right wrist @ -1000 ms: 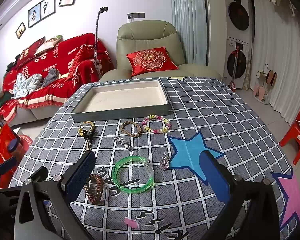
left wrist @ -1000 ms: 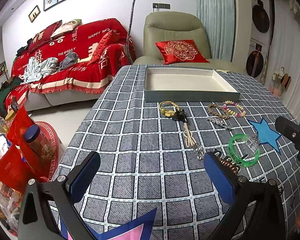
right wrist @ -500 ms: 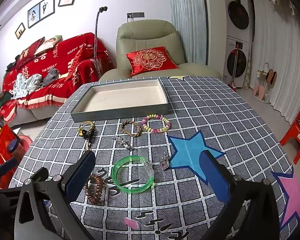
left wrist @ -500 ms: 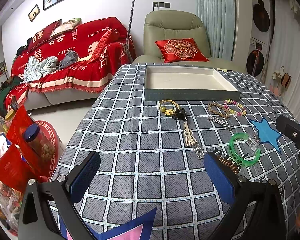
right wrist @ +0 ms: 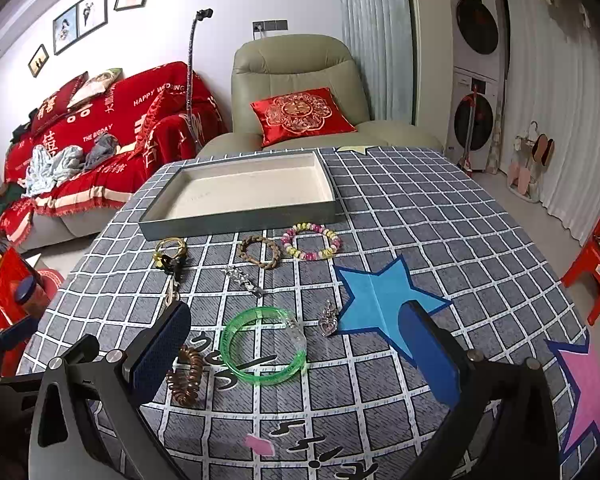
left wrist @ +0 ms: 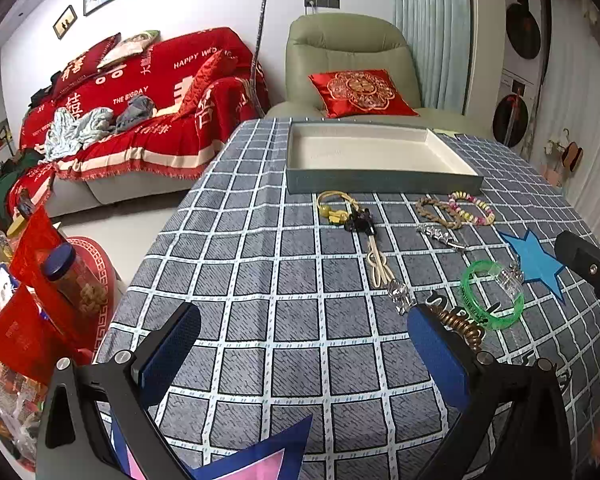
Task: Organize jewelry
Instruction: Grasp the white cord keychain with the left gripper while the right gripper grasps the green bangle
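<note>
Far on the table point(right wrist: 440, 216), a shallow tray point(right wrist: 236, 222) with white lining, nothing inside, long axis left to right. Nearer, both held above the cloth with fingers spread wide and gripping nothing: left gripper point(left wrist: 304, 348), right gripper point(right wrist: 296, 350). Strewn between tray and grippers: green bangle point(right wrist: 265, 345) flat near the middle, bead bracelet point(right wrist: 311, 241) and brown bracelet point(right wrist: 260, 252) side by side just near of the tray, coil tie point(right wrist: 186, 374) beside the right gripper's left finger, silver clip point(right wrist: 243, 280) lying diagonally, small pendant point(right wrist: 328, 319) at the blue star's edge.
</note>
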Demonstrator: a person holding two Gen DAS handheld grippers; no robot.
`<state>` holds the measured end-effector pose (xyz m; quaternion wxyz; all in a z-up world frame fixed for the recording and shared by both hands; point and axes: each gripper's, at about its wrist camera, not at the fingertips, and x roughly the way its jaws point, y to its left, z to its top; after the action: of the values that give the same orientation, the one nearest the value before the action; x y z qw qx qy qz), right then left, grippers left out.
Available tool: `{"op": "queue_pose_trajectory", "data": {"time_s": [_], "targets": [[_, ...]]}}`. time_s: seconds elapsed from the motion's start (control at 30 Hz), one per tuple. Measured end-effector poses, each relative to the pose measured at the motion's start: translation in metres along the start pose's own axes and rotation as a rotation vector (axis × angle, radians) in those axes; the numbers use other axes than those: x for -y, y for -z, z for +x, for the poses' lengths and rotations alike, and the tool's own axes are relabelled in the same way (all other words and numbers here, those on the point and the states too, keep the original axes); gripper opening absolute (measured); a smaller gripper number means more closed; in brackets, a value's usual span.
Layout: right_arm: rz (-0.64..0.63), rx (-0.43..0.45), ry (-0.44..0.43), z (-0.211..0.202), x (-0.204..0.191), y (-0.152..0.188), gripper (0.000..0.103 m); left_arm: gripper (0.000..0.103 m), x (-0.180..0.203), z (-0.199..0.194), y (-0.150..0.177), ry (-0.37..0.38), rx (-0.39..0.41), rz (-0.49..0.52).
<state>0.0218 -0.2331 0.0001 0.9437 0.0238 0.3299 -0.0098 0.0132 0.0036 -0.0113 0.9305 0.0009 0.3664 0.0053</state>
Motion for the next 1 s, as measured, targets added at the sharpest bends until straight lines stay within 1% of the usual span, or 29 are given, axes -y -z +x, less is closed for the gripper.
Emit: {"op": "queue_pose_trajectory", "data": {"time_s": [0.13, 0.4, 0.53, 0.7, 1.0], "targets": [[0.007, -0.024, 0.012, 0.004, 0.008, 0.002, 0.103, 0.103, -0.001, 0.009, -0.002, 0.018, -0.035, -0.005], [0.036, -0.113, 0.037, 0.020, 0.026, 0.003, 0.103, 0.103, -0.003, 0.041, -0.018, 0.103, -0.138, -0.023], [0.043, -0.168, 0.036, 0.031, 0.029, 0.003, 0.103, 0.103, 0.001, 0.057, -0.029, 0.101, -0.162, -0.013], [0.072, -0.246, 0.022, 0.050, 0.030, 0.007, 0.103, 0.103, 0.007, 0.078, -0.038, 0.146, -0.214, -0.017], [0.091, -0.333, 0.046, 0.071, 0.027, 0.012, 0.102, 0.103, 0.023, 0.104, -0.045, 0.166, -0.261, 0.013]]}}
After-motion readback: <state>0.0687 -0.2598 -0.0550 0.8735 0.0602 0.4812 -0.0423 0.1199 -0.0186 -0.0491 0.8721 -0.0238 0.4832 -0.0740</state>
